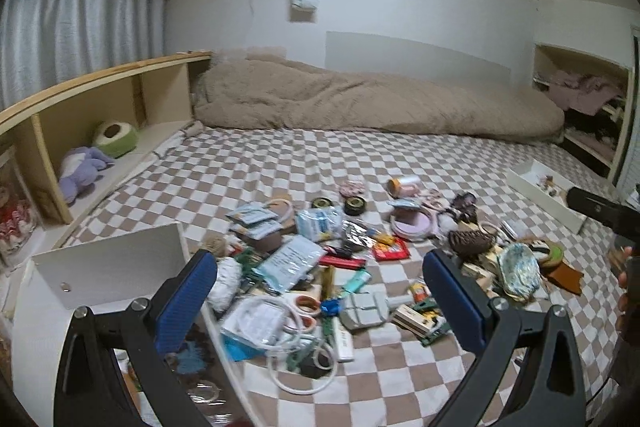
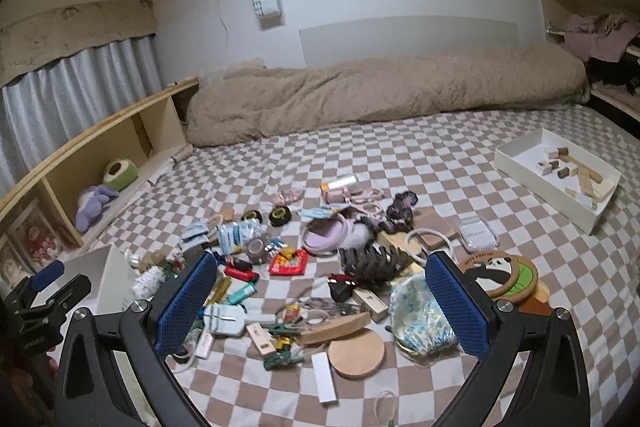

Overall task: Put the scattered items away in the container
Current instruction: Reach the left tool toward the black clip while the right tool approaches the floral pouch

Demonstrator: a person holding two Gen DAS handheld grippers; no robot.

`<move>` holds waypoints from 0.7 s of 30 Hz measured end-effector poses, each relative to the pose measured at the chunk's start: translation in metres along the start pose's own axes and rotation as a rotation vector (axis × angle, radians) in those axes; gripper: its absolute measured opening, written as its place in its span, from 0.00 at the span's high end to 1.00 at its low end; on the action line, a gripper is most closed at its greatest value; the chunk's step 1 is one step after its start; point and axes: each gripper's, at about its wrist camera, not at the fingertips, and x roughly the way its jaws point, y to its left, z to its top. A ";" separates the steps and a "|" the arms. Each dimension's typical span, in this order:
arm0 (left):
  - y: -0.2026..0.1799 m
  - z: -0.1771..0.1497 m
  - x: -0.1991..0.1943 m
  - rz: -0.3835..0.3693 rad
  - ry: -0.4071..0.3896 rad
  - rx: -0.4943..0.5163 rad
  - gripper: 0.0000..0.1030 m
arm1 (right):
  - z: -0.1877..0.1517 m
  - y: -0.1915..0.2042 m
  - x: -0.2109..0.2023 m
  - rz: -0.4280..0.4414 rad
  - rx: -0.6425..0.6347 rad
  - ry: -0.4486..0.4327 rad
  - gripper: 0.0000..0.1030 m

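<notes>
A checkered bedspread (image 2: 400, 155) carries a heap of clutter (image 2: 304, 267) at its middle. A white tray (image 2: 520, 167) sits far right, holding wooden blocks (image 2: 576, 167). Left gripper (image 1: 320, 291) and right gripper (image 2: 322, 301) hover above, jaws wide apart, gripping nothing.

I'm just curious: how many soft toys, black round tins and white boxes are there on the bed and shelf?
Soft toys: 2, purple toy and green toy
Black round tins: 2, left tin and right tin
White boxes: 2, left box and right tray
Total: 6
</notes>
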 end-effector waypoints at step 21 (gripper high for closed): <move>-0.061 -0.055 0.072 -0.112 0.258 0.068 0.00 | -0.034 -0.040 0.060 -0.059 0.048 0.209 0.00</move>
